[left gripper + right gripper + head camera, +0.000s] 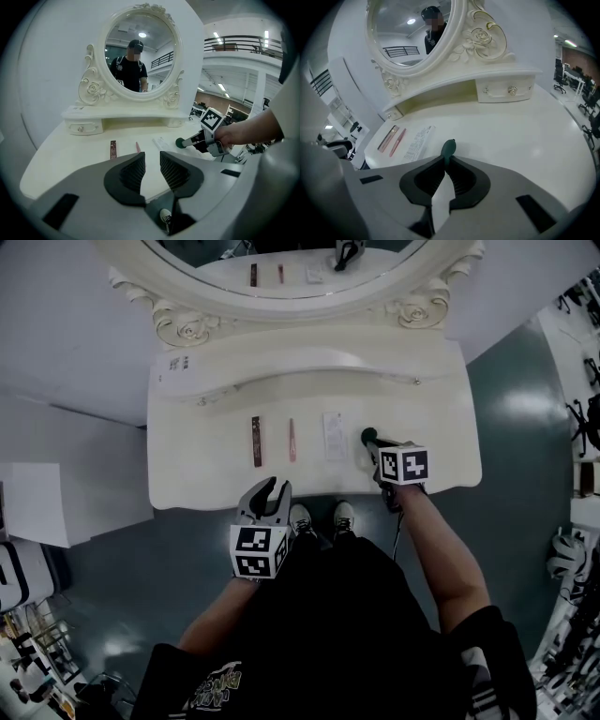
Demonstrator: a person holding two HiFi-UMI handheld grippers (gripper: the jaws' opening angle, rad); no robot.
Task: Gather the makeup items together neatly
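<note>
The right claw (446,165) is shut tight on the white handle of a green puff (448,147), and it holds the puff low by the surface (206,474), just beside the white packet (334,436). The brown stick (256,441) and the pink pencil (292,440) lie side by side left of the packet, all in a row in front of the mirror (291,268). The left claw (272,487) hangs at the front edge with its two sides apart and nothing between them.

Smooth, glossy cream vanity top (206,484), glass mirror (157,42) — matt ribbed tongs pads (132,174).
</note>
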